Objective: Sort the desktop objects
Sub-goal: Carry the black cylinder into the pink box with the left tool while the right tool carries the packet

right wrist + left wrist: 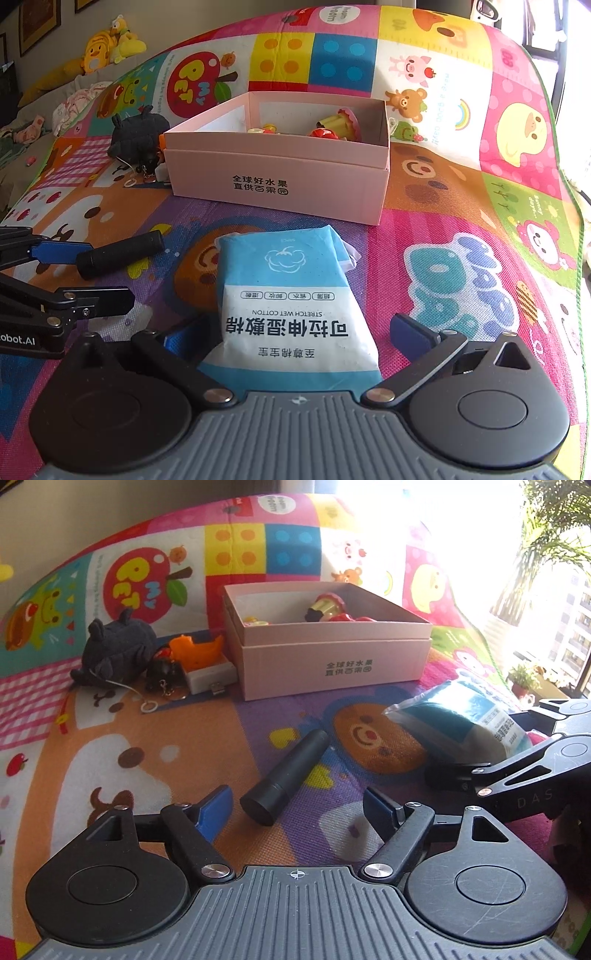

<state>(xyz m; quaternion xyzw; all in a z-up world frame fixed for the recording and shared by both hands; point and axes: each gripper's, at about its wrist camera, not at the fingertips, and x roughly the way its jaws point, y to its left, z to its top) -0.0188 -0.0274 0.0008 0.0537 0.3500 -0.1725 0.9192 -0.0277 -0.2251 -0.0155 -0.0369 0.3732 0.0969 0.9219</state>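
The left tool (pixel 297 808) is hanging low over the mat (pixel 184 738) with its jaws apart, and the near end of the tube (pixel 286 775) is lying between the blue pads without either pad pressing on it. The tube is lying flat on the mat, slanting away toward the box (pixel 332 653); it looks like a stiff, smooth, light cylinder, so it is likely to roll or squirt out of a loose pinch, and taking it across its middle, square to its length, seems the safest hold. Beyond it, the box is sitting open with a few small toys inside, and a dark plush (pixel 118 650), an orange toy (pixel 199 650) and some small bits are clustering just beside its left wall. In the right wrist view, the right tool (pixel 291 336) is also standing with jaws apart, the pack (pixel 291 295) lying between them; the right pad is clear of it, while the left pad is partly hidden behind the pack's edge, so contact there cannot be told. The pack is resting on the mat just in front of the box; it looks soft, light and slick in its plastic wrap, so it will probably dent and crumple under pressure, and gripping the fuller lower body rather than the loose crimped top should be holding better.
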